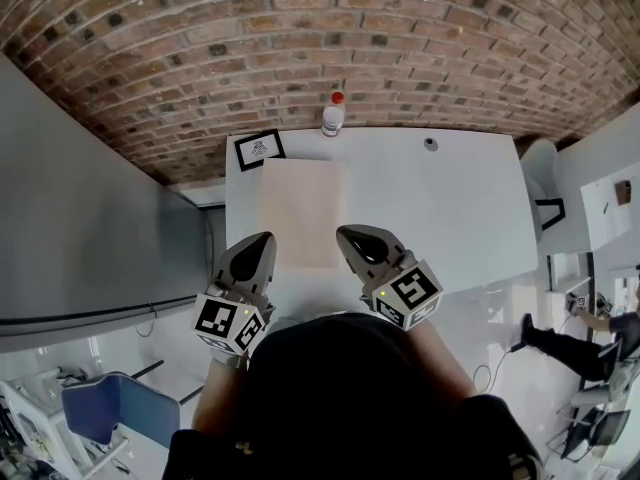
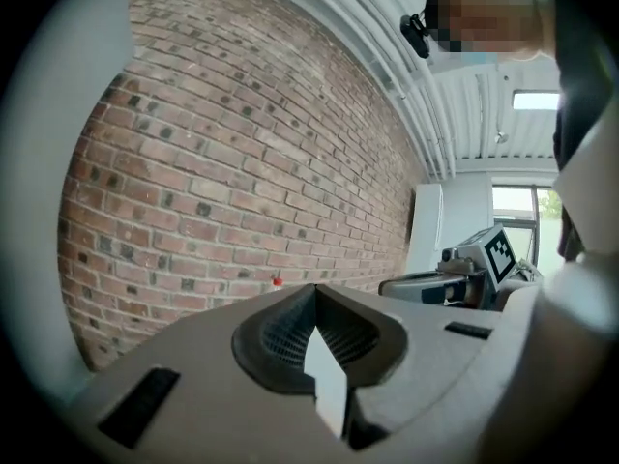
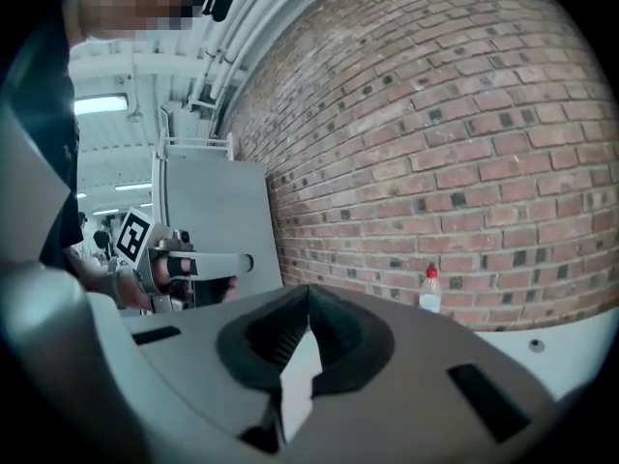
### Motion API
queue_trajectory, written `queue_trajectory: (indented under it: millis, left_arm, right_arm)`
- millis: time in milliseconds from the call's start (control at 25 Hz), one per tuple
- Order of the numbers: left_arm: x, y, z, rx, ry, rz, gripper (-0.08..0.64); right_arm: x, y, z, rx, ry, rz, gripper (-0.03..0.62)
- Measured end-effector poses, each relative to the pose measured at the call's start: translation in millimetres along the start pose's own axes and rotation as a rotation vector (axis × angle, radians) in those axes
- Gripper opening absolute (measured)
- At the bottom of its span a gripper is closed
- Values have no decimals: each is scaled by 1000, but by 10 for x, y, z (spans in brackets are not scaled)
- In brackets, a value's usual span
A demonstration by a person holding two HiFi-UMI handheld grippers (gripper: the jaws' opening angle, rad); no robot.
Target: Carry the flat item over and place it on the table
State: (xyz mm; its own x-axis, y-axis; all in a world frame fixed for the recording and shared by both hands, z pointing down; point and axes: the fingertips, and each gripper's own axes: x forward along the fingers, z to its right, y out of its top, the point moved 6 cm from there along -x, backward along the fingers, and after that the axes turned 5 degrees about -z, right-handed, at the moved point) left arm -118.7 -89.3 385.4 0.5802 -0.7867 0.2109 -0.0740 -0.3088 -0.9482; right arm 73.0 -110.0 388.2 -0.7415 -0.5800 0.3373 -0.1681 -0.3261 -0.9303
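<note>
Beige and flat, the sheet (image 1: 300, 208) sits over the near left part of the white table (image 1: 450, 208) in the head view, its long sides running away from the person. Whether it rests fully on the table top I cannot tell. The left gripper (image 1: 262, 240) meets its near left corner and the right gripper (image 1: 345, 234) its near right corner. At the far edge of the table a bottle (image 1: 333, 114) with a red cap stands against the brick wall (image 1: 400, 38). A framed marker card (image 1: 260, 149) lies just left of the bottle. A blue chair (image 1: 120, 408) shows at the lower left, off the table.

From the left gripper view, the jaws are pressed together on a thin pale edge of the sheet (image 2: 324, 375), which pokes out toward the camera between the ribbed pads. The right gripper is visible beyond, at the right.

From the right gripper view, the jaws are likewise clamped tight on a pale edge of the sheet (image 3: 298, 375). The bottle stands at the right by the wall, and the left gripper shows at the left.
</note>
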Motion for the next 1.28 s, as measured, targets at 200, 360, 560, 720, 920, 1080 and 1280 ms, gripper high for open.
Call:
queue_trajectory:
  millis: [200,360,560,720,920,1080,1280]
  left_arm:
    - [-58,182,55,88,10,33,3]
    - [-85,299,120,96,-34,54,3]
    - [-90,367,172,98,-39,70,3]
    - [-79,368,151,100,-32,51,3]
    - [-81,355,117,94,-7,36,3]
    - [-99,352,127,129,36,43,3]
    - [-129,363,131,134,58,76,3]
  right_arm:
    - [-20,117,-51,-62,-13,16,11]
    - [-8,142,-67,-76,-21,29,11]
    - [7,164,-87,-89,-13,41,11]
    - [38,174,-96,-88,-14,39,11]
    - [57,197,-114,-86,-11,45,11]
    - [64,193,-137,-86,-10,52,11]
    - [64,166,-157,-89,-8,53,9]
